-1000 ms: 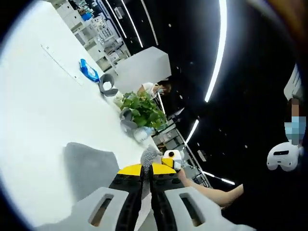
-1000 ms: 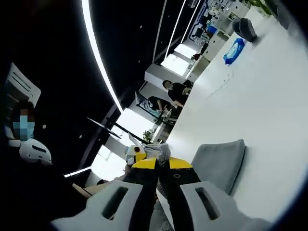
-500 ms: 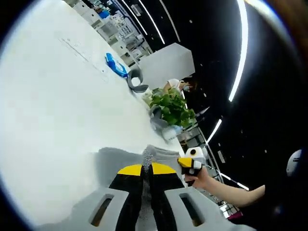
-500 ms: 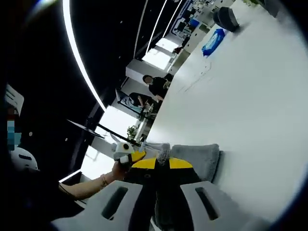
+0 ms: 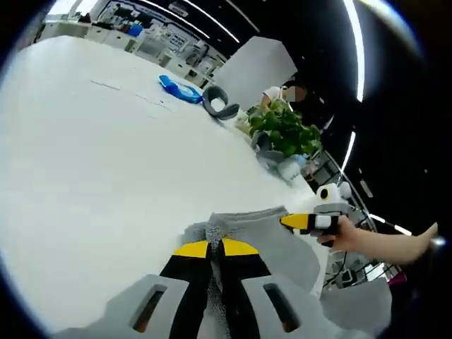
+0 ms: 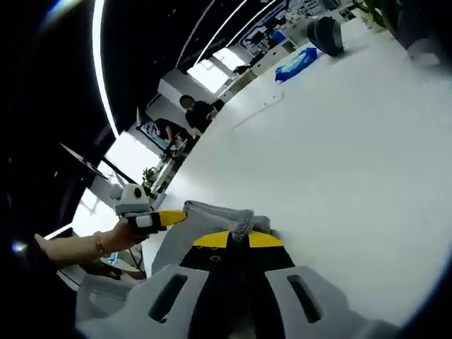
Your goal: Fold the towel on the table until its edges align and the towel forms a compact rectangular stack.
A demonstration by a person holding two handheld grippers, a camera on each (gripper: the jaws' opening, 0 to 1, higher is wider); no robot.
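Your left gripper (image 5: 215, 248) is clamped on one corner of the grey towel (image 5: 268, 233), which lies on the white bench (image 5: 106, 162). Your right gripper (image 6: 239, 240) pinches the neighbouring corner, so the towel's edge runs between both grippers.

Nubbly grey cloth towel (image 5: 263, 232), smooth white table (image 5: 106, 162)

Lying on the desk (image 5: 85, 162): blue packet (image 5: 179, 88), grey headphones (image 5: 219, 109), leafy potted plant (image 5: 284, 131). People sitting beyond the far edge.
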